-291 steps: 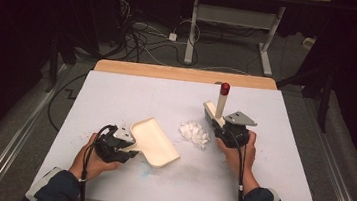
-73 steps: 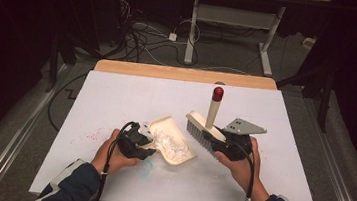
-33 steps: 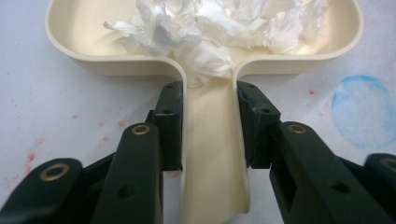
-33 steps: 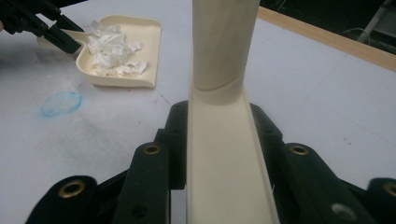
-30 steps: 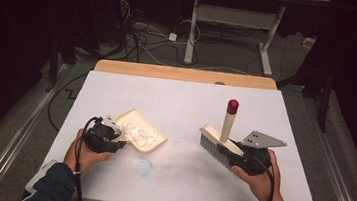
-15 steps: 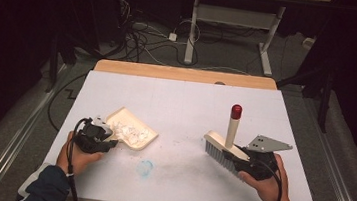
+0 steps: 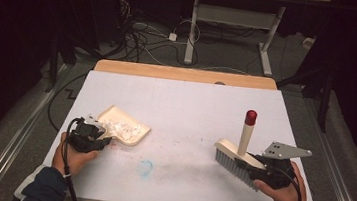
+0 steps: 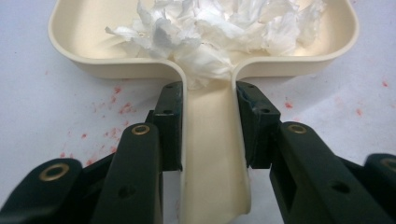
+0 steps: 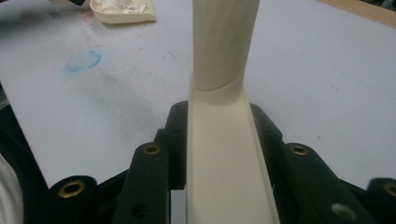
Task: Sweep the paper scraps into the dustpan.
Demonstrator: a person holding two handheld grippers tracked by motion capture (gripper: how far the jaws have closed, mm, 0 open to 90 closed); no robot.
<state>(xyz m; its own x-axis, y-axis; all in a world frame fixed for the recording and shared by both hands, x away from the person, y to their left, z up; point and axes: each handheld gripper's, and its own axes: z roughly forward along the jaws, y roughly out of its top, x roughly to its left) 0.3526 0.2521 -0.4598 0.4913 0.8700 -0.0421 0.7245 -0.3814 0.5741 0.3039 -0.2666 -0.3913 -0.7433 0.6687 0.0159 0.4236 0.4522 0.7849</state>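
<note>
A cream dustpan (image 7: 122,126) rests on the white table at the left, with crumpled white paper scraps (image 7: 119,128) in its tray. My left gripper (image 7: 93,135) is shut on the dustpan's handle (image 8: 210,154), jaws pressed against both sides; the paper scraps (image 8: 215,28) fill the dustpan (image 8: 84,46) just beyond. At the right my right gripper (image 7: 256,168) is shut on a cream hand brush (image 7: 233,159), whose handle with a red tip (image 7: 250,117) points up. In the right gripper view the brush's back (image 9: 224,163) runs between the jaws.
A blue smudge (image 7: 145,168) marks the table (image 7: 186,101) near the front middle, and red flecks (image 8: 116,109) lie by the dustpan. A wooden strip (image 7: 184,74) runs along the far edge. Cables and desk legs stand on the floor beyond.
The left gripper has carried the dustpan with the scraps left and toward the front edge. The right gripper has drawn the brush right and nearer, widening the gap between them.
</note>
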